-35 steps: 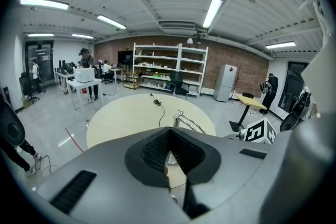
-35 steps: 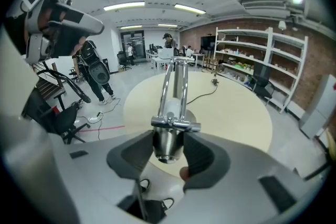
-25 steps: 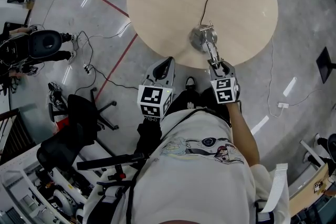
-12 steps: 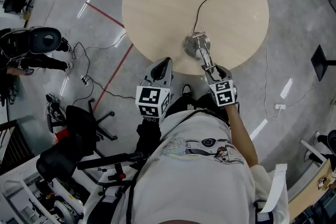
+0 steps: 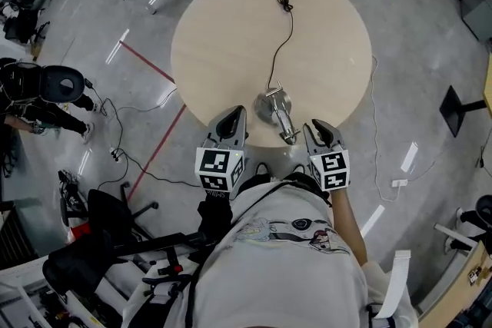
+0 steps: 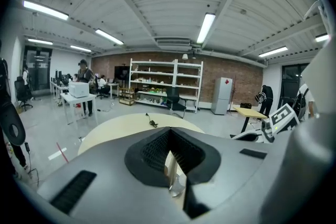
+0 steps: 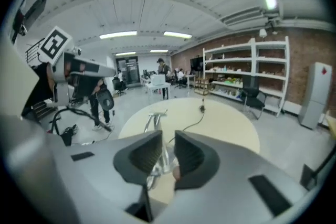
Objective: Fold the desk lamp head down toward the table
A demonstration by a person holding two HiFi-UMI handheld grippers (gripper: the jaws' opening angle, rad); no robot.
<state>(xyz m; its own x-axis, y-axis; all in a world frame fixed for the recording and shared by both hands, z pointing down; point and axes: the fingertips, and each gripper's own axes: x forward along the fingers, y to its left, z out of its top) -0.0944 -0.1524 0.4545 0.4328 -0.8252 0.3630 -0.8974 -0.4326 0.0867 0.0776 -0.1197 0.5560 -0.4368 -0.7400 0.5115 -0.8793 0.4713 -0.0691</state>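
Round table [image 5: 223,42], desk lamp [image 5: 275,110] near edge, trailing cord [image 5: 287,28]

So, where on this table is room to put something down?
Left of the cable, the table is bare to its rim; right of it too. Crowded only at the near edge, around the desk lamp.

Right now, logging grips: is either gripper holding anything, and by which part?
Nothing held. The right gripper, jaws closing, and left gripper are clear of the desk lamp.
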